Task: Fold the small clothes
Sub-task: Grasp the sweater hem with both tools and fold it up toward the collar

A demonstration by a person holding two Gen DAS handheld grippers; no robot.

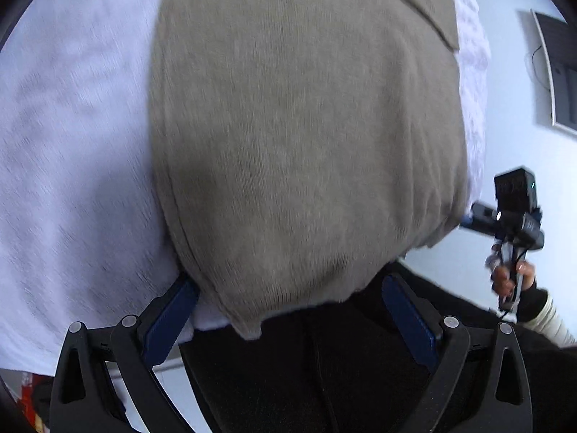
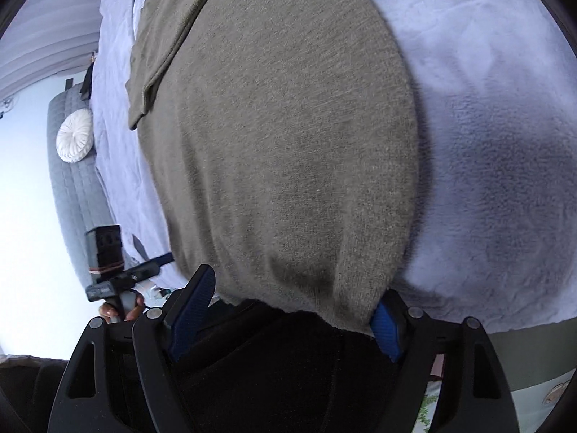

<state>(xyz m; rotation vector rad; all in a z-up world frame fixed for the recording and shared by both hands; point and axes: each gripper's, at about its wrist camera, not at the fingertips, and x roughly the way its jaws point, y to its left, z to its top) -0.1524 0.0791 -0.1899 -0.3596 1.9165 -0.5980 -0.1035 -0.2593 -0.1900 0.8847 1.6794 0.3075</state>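
A taupe knit garment [image 1: 306,137] lies spread flat on the white bed [image 1: 72,144], its near hem between the released left claw [image 1: 288,321] and released right claw [image 2: 288,321].

White blanket [image 2: 487,144] on bed; round white cushion [image 2: 75,140] on grey bench [image 2: 77,195]

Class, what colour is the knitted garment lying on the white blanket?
Plain taupe, grey-brown knitted garment; clearest in the right wrist view.

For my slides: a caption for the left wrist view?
Open left gripper at the near hem of a taupe knit garment lying on a white blanket.
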